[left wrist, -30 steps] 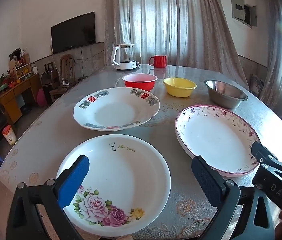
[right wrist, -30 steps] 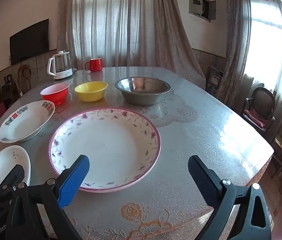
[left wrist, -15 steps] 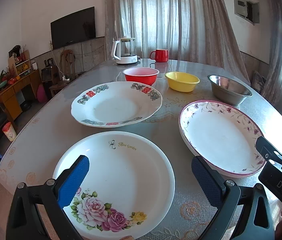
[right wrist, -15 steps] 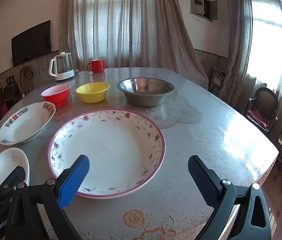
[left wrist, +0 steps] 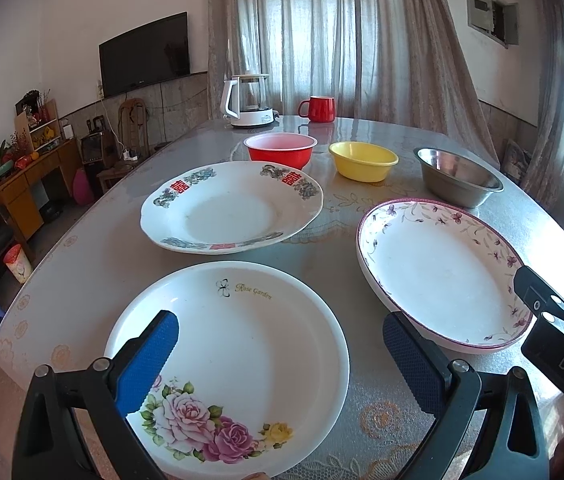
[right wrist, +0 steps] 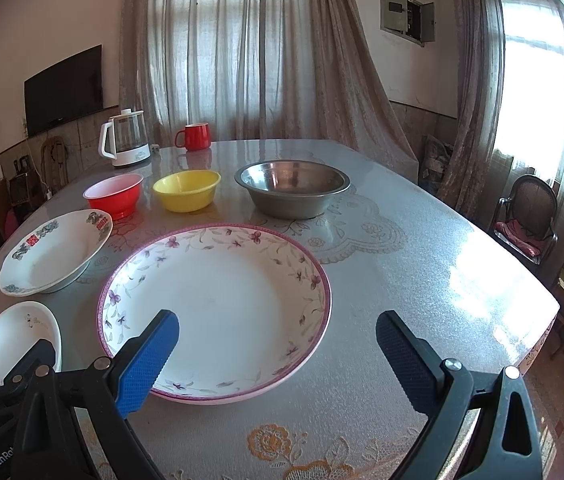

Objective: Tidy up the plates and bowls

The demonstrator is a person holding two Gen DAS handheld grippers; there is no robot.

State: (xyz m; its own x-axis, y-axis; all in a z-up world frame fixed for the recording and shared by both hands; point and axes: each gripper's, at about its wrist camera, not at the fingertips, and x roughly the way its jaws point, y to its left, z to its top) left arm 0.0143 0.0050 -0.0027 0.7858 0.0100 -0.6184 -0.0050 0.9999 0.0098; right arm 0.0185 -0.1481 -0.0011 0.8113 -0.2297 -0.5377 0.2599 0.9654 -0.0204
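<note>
Three plates lie on the table: a white rose plate (left wrist: 238, 344) nearest the front edge, a plate with red characters (left wrist: 230, 208) behind it, and a large purple-rimmed floral plate (left wrist: 438, 264) to the right, also in the right wrist view (right wrist: 218, 300). Behind stand a red bowl (left wrist: 280, 151), a yellow bowl (left wrist: 363, 161) and a steel bowl (left wrist: 458, 176). My left gripper (left wrist: 278, 350) is open and empty over the rose plate. My right gripper (right wrist: 276, 350) is open and empty over the near rim of the floral plate.
A white kettle (left wrist: 248, 100) and a red mug (left wrist: 320, 109) stand at the far end of the table (right wrist: 422, 280). Chairs (right wrist: 530, 220) stand off its right side. A cabinet (left wrist: 26, 184) and TV (left wrist: 144, 54) are at the left wall.
Both grippers have crept forward and lifted slightly, so the plates sit a little nearer and lower in view. Nothing on the table has moved. Both grippers stay open.
</note>
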